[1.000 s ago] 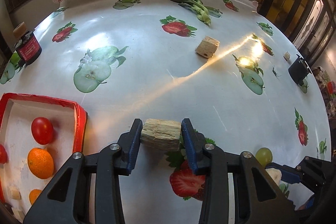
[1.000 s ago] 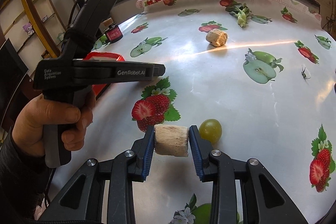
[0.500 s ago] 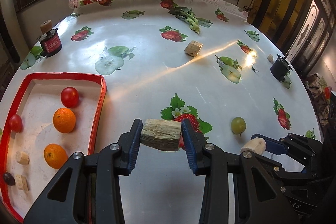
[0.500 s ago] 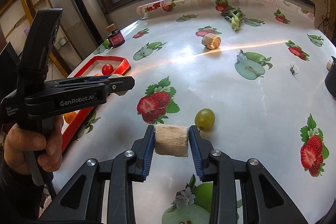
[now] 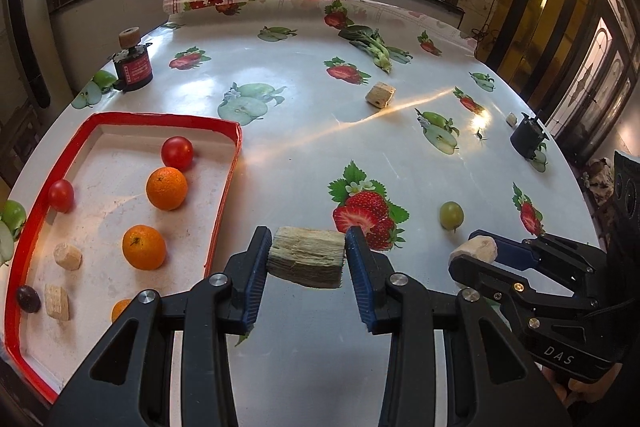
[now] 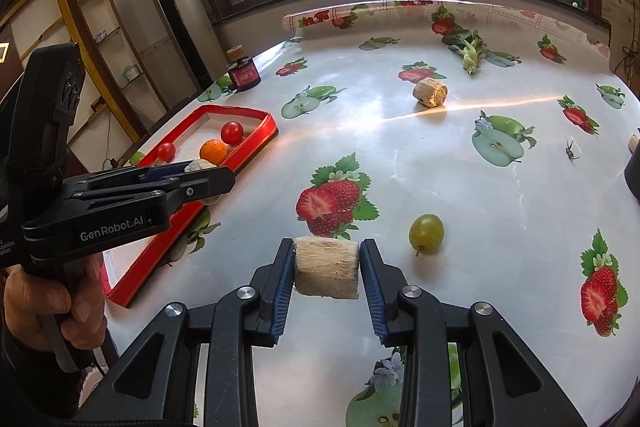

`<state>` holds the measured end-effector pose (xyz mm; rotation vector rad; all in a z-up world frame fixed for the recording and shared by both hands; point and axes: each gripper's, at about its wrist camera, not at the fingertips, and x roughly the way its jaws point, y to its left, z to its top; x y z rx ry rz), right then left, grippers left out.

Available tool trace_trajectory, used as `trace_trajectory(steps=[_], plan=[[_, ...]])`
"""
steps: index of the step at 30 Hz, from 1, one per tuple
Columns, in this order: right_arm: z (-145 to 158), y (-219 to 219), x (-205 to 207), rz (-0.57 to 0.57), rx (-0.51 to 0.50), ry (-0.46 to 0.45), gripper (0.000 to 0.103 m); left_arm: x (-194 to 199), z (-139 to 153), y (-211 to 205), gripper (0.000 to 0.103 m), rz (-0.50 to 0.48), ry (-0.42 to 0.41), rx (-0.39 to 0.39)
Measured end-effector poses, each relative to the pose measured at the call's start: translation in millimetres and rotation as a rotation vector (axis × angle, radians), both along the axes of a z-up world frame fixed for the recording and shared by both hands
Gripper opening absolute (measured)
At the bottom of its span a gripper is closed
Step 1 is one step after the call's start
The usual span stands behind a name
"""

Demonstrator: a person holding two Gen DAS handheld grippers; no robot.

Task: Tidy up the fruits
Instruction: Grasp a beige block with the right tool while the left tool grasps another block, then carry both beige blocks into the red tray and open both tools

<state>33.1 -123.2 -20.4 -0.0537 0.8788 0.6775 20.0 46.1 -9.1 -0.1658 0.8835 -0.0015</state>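
Blue ribbed pads line both pairs of black plastic jaws, and each pair is clamped on a pale, fibrous chunk lifted clear of the desk [image 5: 304,163], a glossy white oilcloth printed with strawberries and green apples. The left gripper [image 5: 307,255] points steeply down and squeezes a layered, greyish-tan block [image 5: 307,262] with rough, woody grain, hanging just right of the red-rimmed shallow tray [image 5: 224,187]. In the right wrist view a bare hand [image 6: 52,311] curls round that gripper's black handle, fingers wrapped on the trigger.

The right gripper [image 6: 326,269], also tilted downward, pinches a cream, stubby cylinder [image 6: 326,269] with a striated side, further right of the tray and near the smooth round green grape [image 6: 426,233], which lies on the desk just beside a printed strawberry.

Inside the tray, on its powdery white floor, lie two glossy red cherry tomatoes [image 5: 177,152], dimpled oranges [image 5: 166,187], two small beige chunks [image 5: 67,256] and a dark purple grape [image 5: 28,298] at the near left corner. Well beyond the tray's far right corner another tan porous chunk [image 5: 380,95] rests on the desk, with a leafy green vegetable [image 5: 374,45] further back. A dark jar with a red label [image 5: 133,67] stands behind the tray.
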Motion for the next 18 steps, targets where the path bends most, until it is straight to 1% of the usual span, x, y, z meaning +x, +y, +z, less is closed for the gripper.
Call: trace_trajectory(steps=[9,18], plan=[[9,18,-9,0.04,-0.002,-0.024,0.034,-24,1,12,0.036,0.031,-0.009,0.004],[19,40,-16,0.086,0.0,-0.047,0.034,-45,-3,34,0.036,0.08,-0.006,0.011]])
